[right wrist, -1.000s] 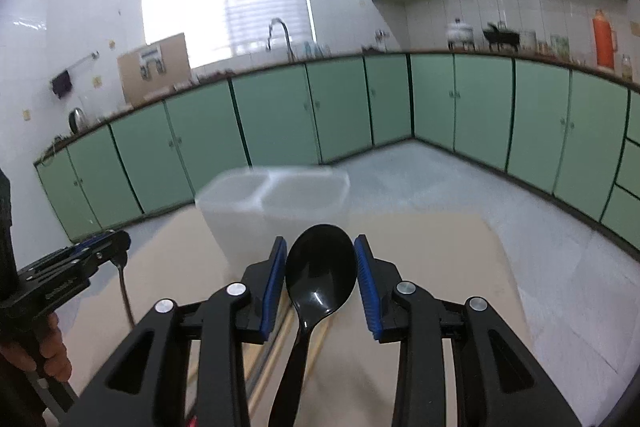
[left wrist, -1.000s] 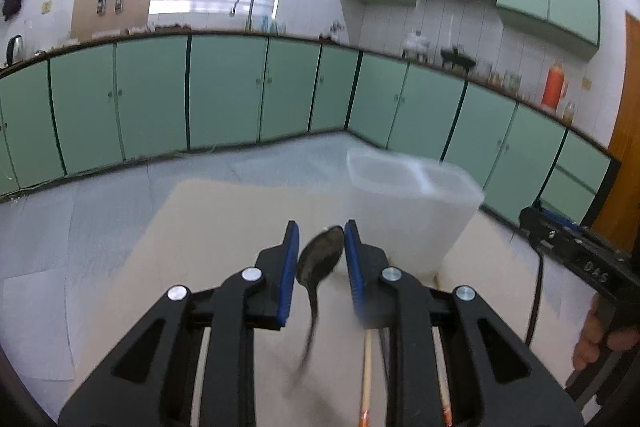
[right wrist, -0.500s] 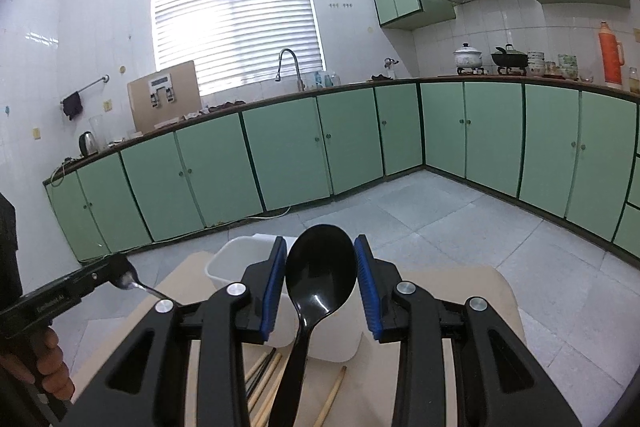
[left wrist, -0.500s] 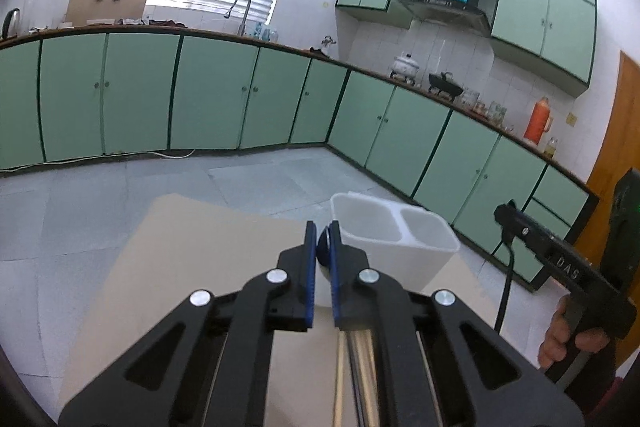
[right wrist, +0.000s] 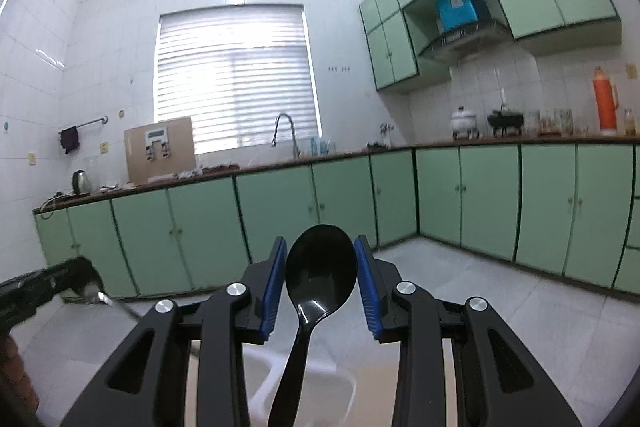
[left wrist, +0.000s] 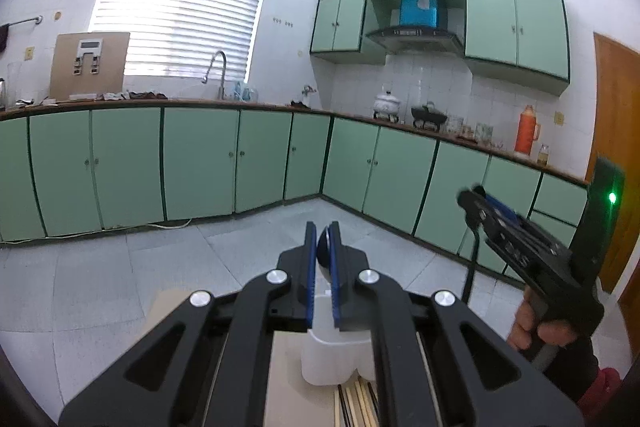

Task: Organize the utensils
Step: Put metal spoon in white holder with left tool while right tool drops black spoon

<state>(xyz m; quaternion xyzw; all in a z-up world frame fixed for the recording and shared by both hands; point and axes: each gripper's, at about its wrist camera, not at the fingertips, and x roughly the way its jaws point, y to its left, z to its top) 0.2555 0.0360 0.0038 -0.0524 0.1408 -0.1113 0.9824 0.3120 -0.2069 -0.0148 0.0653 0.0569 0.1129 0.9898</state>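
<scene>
Left gripper (left wrist: 323, 247) jaws clenched on a metal spoon (right wrist: 90, 287); right gripper (right wrist: 321, 269) jaws grasp a black plastic spoon (right wrist: 320, 267). Lower each handle-first into the white two-compartment plastic holder (left wrist: 332, 359) at six o'clock, releasing only once seated

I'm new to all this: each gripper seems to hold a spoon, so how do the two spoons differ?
The right gripper holds a black spoon, bowl facing the camera. The left gripper holds a metal spoon, bowl edge-on between nearly touching pads. The black bowl keeps its pads wide apart. Both are gripped by the bowl, handles hanging down.
</scene>
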